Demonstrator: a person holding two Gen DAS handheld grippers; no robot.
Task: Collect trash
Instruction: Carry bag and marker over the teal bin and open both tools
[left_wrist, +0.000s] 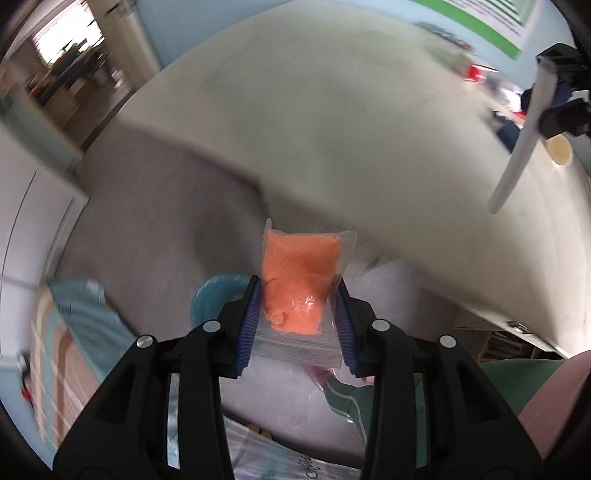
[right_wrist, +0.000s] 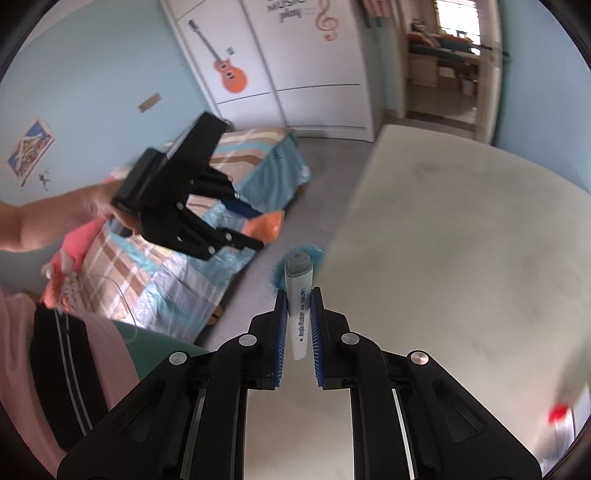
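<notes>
We see the left gripper (left_wrist: 299, 295) clamped partway on a clear zip bag of orange powder (left_wrist: 301, 284), blue pads (left_wrist: 249, 321) pressing both sides. Below it, blurred, grey floor and a blue bin (left_wrist: 212, 299). Right gripper (right_wrist: 298, 306) is nearly closed, gripping a white marker (right_wrist: 298, 299) with grey cap, pointing away. Past the marker, the same blue bin (right_wrist: 295, 264) beside the pale table (right_wrist: 461, 258). Farther left, a striped bed (right_wrist: 155, 266).
</notes>
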